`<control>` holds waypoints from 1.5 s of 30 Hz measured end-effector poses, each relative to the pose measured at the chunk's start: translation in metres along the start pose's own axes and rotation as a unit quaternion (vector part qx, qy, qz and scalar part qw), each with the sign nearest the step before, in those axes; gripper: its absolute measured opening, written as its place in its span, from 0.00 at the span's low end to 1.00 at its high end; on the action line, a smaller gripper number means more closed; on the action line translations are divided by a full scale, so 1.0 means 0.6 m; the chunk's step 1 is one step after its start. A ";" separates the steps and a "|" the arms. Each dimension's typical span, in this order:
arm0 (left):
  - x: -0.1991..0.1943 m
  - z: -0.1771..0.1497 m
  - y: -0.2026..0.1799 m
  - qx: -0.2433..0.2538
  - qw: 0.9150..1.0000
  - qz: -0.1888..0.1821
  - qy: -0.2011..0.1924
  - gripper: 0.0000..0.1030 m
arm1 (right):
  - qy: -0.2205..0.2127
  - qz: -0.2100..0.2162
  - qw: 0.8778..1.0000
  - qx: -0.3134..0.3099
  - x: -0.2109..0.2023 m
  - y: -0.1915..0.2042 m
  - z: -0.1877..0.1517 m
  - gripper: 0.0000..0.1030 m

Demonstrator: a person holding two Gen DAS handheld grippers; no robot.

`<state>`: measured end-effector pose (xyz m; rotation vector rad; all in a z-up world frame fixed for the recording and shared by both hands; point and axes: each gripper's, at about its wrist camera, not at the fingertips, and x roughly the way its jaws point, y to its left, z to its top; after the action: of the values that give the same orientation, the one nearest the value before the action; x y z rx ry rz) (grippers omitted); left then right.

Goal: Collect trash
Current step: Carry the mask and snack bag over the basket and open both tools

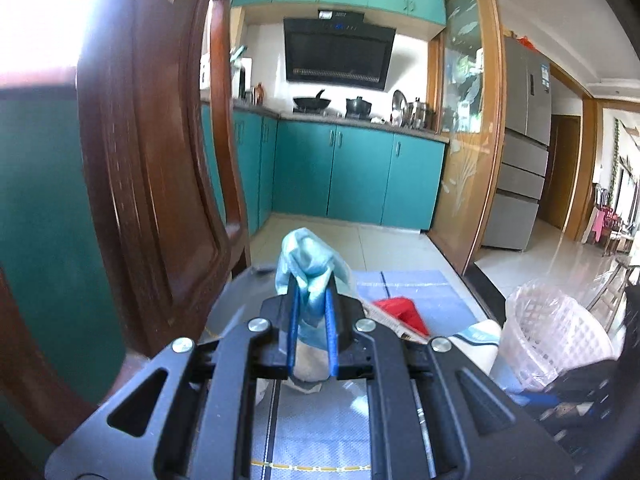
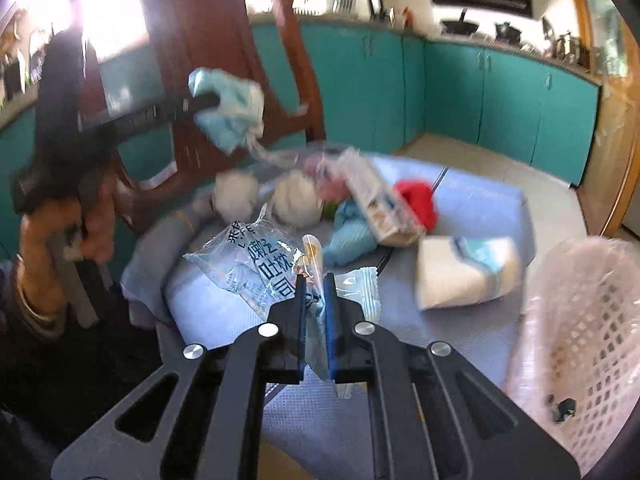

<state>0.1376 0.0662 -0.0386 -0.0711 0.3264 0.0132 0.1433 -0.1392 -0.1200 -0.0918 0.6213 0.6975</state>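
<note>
The left claw (image 1: 312,300) is clamped on a crumpled blue mask (image 1: 310,268), held up above the table (image 2: 460,320). The right claw (image 2: 314,292) pinches a clear wrapper (image 2: 314,276) over the table's near edge. A white basket (image 2: 588,320) stands at the right edge.

Teal cabinets (image 1: 360,176), wooden chair (image 1: 160,160), steel fridge (image 1: 524,140).

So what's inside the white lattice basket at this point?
In the basket only one small dark green scrap shows on the bottom, through a clear liner. Its far side runs off frame, so anything there is hidden.
</note>
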 end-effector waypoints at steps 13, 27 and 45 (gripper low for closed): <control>-0.044 0.003 -0.140 0.051 0.997 -0.056 -0.011 0.12 | -0.154 -0.162 0.965 0.137 -0.222 -0.158 -0.017 0.09; -0.049 0.031 -0.402 0.135 0.970 -0.200 -0.007 0.12 | -0.185 -0.246 0.933 0.186 -0.309 -0.218 -0.059 0.09; 0.097 -0.057 -0.506 0.118 0.937 -0.306 0.118 0.13 | -0.104 -0.295 0.898 0.308 -0.257 -0.303 -0.103 0.09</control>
<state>0.1891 -0.2388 -0.0687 0.0678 0.5324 -0.6566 0.1345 -0.3846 -0.1057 0.3707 0.5427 -0.1006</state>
